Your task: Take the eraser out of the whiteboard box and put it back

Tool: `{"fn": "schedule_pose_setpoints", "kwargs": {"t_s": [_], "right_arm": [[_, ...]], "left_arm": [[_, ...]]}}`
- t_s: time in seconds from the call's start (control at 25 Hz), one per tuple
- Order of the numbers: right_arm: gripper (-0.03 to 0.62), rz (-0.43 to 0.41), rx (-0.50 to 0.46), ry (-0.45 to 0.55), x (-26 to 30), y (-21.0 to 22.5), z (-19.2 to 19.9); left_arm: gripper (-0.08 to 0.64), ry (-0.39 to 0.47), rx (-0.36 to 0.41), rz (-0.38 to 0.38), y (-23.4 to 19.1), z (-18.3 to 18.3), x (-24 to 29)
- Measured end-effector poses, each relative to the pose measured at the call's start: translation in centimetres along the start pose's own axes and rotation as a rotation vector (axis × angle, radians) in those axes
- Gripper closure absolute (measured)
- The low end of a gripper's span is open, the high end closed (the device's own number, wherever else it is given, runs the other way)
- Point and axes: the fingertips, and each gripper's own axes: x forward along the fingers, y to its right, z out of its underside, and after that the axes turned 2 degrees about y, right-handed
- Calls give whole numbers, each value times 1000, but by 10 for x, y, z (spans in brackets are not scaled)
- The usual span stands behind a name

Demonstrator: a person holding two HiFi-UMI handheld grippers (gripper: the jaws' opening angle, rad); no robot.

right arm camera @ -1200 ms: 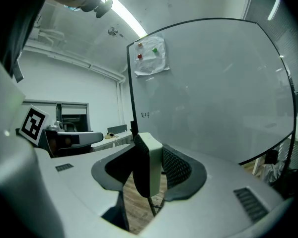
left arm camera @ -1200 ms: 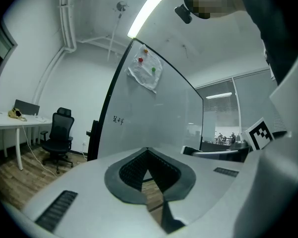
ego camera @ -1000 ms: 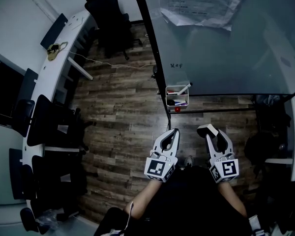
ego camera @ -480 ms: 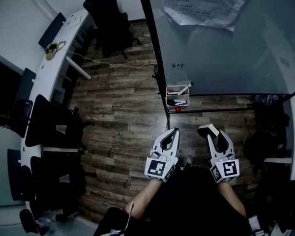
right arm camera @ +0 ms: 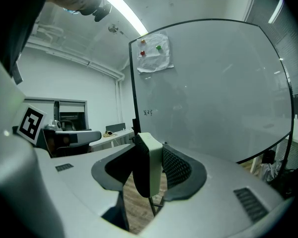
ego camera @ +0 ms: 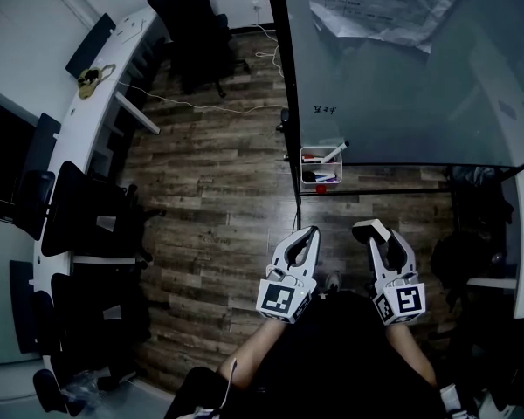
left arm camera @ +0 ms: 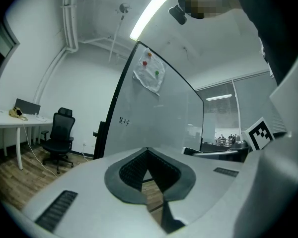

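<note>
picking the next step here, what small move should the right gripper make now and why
Probably move the right gripper forward toward the small white box at the large whiteboard's lower left corner. Its jaws are shut on the white block eraser with dark felt, and the box sits ahead, well apart from it, with markers inside.

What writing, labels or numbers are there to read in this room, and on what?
Handwritten scribble on the whiteboard: too small and blurred to read.
Printed sheet stuck at the whiteboard's top: print too small to read.
Marker cubes: black-and-white square patterns, no letters.
Nothing else legible.
</note>
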Motion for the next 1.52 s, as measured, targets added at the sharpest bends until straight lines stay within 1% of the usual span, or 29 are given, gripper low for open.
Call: {"fn": "schedule_pose_setpoints", "kwargs": {"t_s": [0.08,0.32,0.4,0.48,0.68,0.84,1.08,1.2,1.52], "right_arm": [[416,7,-3,0,1,-3,-1],[416,37,-19,3,7,-10,-5],[416,45,-22,7,8,-14,-5],[416,51,-23,16,12,-19,-6],[416,52,-17,25,25,-24,-6],[416,28,-15,25,41,-30,-6],[416,-25,2,30,81,-30,-6],[416,-57,1,30,103,-28,-7],[414,-104,12,-6,152,-19,-3]], "left_arm": [[554,1,3,-2,-4,-2,-2],[555,14,14,38,-14,-2,-9],[554,19,2,41,-17,-2,-13],[554,30,-28,40,-22,-3,-17],[554,48,-27,42,-30,-3,-20],[555,30,-35,18,-41,2,-23],[554,44,-24,-18,-58,-1,-11],[554,37,-25,-32,-67,0,-1],[554,24,-45,-49,-84,3,36]]}}
